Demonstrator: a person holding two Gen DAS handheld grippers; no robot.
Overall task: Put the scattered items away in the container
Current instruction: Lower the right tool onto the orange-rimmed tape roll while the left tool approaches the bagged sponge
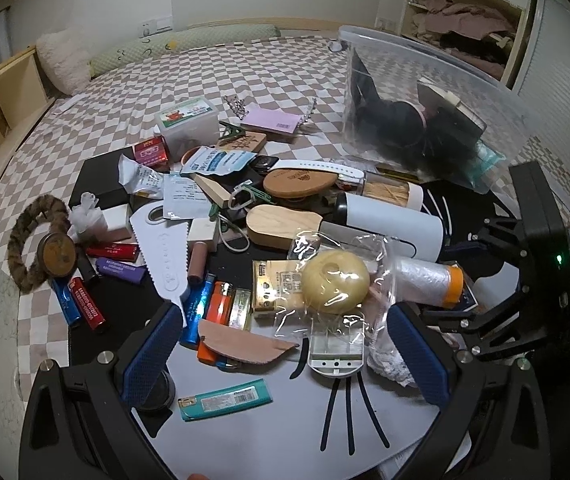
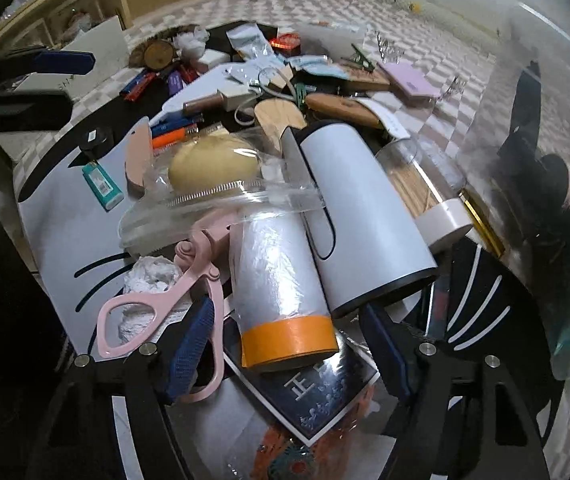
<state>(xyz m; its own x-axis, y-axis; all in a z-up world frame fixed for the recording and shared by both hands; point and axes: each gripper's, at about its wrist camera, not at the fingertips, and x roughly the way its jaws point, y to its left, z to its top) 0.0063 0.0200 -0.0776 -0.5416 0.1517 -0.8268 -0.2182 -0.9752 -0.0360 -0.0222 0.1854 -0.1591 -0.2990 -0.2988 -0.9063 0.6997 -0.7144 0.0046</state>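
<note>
Between open right jaws, orange-banded roll lengthwise.

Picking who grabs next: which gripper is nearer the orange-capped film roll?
Right. The right gripper straddles the film roll; the left gripper sits farther off, with the roll beyond its right finger.

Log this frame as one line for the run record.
left gripper: open over lighters | right gripper: open around orange-ended film roll | clear container: few items | pile unsorted

Your bare room is the checked bed beyond the pile. The bin blocks the right. Clutter, like the white cylinder, crowds the table.
</note>
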